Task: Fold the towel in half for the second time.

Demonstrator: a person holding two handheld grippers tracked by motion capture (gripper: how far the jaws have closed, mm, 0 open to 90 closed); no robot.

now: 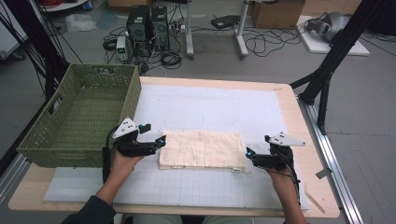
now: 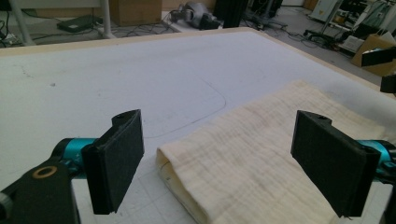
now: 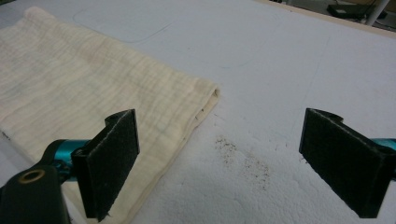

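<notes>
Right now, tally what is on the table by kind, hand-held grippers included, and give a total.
Green woven basket: 1
Folded cream cloth: 1
White mat: 1
Hand-held grippers, left and right, both with jaws apart: 2
Total: 5

Left tool (image 1: 161, 140) and right tool (image 1: 249, 152), jaws wide apart, facing inward.

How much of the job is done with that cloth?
The cream folded cloth already lies flat and folded on the white mat. Right now the left gripper and right gripper sit at its two ends, jaws open, holding nothing. The green woven basket is empty, so possibly the cloth goes there next.
</notes>
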